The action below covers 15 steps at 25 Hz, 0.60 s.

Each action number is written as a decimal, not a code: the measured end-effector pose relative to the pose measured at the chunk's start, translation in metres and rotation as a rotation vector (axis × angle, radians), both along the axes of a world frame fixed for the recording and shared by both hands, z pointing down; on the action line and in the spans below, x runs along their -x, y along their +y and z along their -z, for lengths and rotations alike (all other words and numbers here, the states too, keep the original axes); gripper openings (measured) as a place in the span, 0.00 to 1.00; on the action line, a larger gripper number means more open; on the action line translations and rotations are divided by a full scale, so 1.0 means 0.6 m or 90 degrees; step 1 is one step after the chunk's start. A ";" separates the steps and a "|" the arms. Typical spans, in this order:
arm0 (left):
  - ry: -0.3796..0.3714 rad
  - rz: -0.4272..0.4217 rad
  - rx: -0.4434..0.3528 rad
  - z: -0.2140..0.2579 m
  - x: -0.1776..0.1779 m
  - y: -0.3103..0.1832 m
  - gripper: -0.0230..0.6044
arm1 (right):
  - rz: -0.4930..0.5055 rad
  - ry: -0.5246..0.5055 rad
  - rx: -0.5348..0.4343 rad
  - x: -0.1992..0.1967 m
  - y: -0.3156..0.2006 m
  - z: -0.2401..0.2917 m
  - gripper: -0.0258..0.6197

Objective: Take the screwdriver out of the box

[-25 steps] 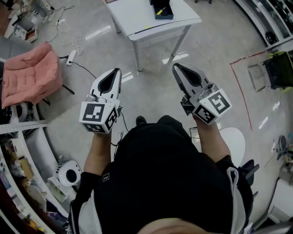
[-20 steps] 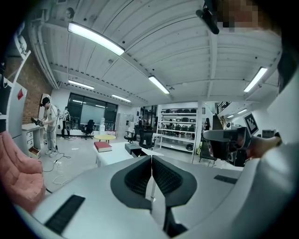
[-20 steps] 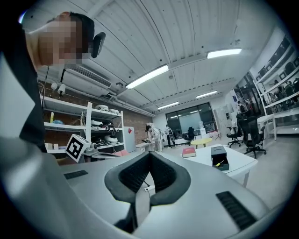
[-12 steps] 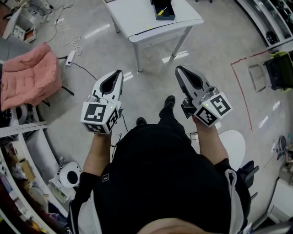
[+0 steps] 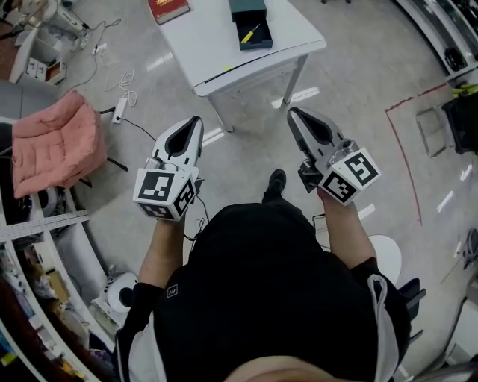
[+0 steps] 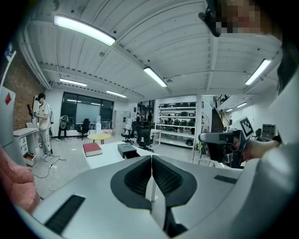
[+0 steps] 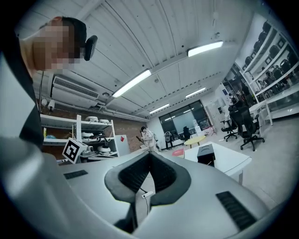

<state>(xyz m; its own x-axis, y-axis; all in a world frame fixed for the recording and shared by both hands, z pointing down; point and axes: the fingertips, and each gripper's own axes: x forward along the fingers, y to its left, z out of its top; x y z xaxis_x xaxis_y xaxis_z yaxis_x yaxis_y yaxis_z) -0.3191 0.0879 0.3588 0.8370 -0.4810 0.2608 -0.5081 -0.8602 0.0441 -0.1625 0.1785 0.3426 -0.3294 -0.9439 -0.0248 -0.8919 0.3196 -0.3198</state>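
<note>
I'm at the approach step, and nothing has been grasped yet. My left gripper [image 5: 196, 119] is clenched with its jaws pressed together on nothing. My right gripper [image 5: 292, 112] is closed and empty too. Both hang over the floor, well short of the white worktop [image 5: 216, 43] at the far side. The yellow-handled screwdriver [image 5: 249, 33] lies aslant inside the open dark box [image 5: 263, 40] on that worktop, with a red book [image 5: 168, 9] to its left. Next, I judge, I must get within reach, spread one gripper's jaws, and lower them around the handle. The other gripper could steady the box.
</note>
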 end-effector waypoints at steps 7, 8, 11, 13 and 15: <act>-0.016 -0.018 -0.024 0.027 -0.158 -0.027 0.06 | 0.011 -0.011 -0.027 -0.135 -0.032 0.025 0.09; -0.015 -0.020 -0.025 0.028 -0.181 -0.027 0.06 | 0.015 -0.010 -0.026 -0.152 -0.032 0.026 0.09; -0.013 -0.018 -0.023 0.028 -0.246 -0.035 0.06 | 0.024 -0.006 -0.015 -0.206 -0.035 0.026 0.08; -0.014 -0.015 -0.016 0.023 -0.271 -0.045 0.06 | 0.022 -0.007 -0.004 -0.235 -0.040 0.021 0.09; -0.022 -0.009 -0.010 0.010 -0.288 -0.056 0.06 | 0.023 -0.011 0.005 -0.257 -0.047 0.012 0.09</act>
